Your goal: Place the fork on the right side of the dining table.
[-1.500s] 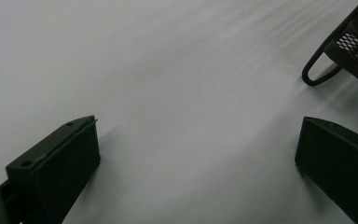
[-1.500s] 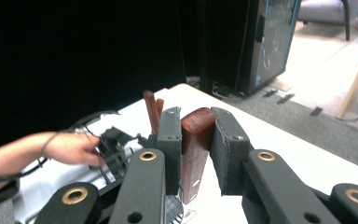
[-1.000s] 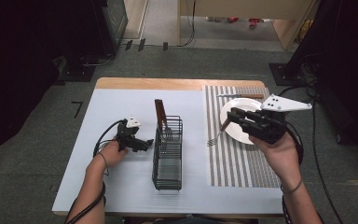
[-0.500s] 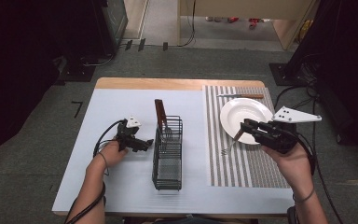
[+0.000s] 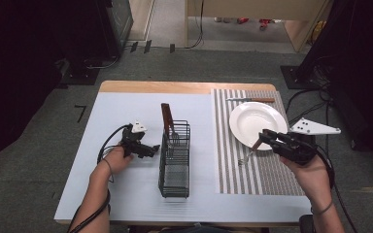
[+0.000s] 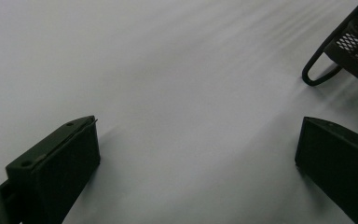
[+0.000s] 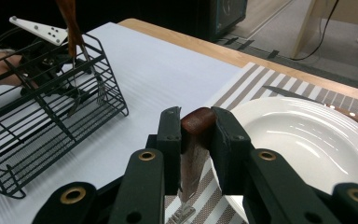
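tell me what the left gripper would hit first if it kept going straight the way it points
Probably the black wire basket. In the high view the left gripper points right at its near side, jaws open. In the left gripper view the basket sits off to the upper right, so it may only clip a corner.

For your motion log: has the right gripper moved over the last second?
Yes. The right gripper, shut on the fork, drew back off the plate toward the person.
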Motion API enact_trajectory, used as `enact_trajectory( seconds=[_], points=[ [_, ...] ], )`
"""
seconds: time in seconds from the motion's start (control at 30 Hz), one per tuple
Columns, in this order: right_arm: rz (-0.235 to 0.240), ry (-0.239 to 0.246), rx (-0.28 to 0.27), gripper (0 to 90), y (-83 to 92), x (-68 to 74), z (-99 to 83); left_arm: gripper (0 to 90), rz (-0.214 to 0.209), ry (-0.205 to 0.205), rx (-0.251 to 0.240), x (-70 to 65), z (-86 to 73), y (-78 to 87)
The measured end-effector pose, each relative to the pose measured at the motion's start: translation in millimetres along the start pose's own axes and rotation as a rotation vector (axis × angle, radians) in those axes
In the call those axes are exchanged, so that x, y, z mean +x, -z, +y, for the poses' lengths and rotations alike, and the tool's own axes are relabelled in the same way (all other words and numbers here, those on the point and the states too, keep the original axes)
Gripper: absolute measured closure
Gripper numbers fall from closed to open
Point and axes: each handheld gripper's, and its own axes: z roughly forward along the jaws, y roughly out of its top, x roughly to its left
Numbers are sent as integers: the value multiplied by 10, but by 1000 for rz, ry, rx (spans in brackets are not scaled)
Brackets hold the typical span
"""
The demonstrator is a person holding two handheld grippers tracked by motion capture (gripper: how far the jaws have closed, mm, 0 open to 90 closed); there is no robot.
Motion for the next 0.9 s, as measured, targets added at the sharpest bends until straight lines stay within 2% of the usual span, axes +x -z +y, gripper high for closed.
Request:
enact_trajectory(
  seconds=[0.17, 0.2, 0.27, 0.33, 0.4, 0.57, 0.9],
  points=[
    [-31, -45, -14, 741, 23, -25, -42, 0, 0, 0, 0, 0, 0, 0],
    [-52, -56, -11, 735, 34, -21, -54, 0, 0, 0, 0, 0, 0, 0],
    [-90, -51, 4, 725, 45, -17, -78, 0, 0, 0, 0, 0, 0, 0],
    [-107, -61, 10, 728, 61, -20, -99, 0, 0, 0, 0, 0, 0, 0],
    [-100, -94, -1, 735, 78, -42, -127, 0, 0, 0, 0, 0, 0, 0],
    [-135, -150, -10, 727, 122, -110, -205, 0, 0, -1, 0, -1, 0, 0],
    [-186, -200, -8, 704, 207, -234, -367, 0, 1, -1, 0, -1, 0, 0]
  ],
)
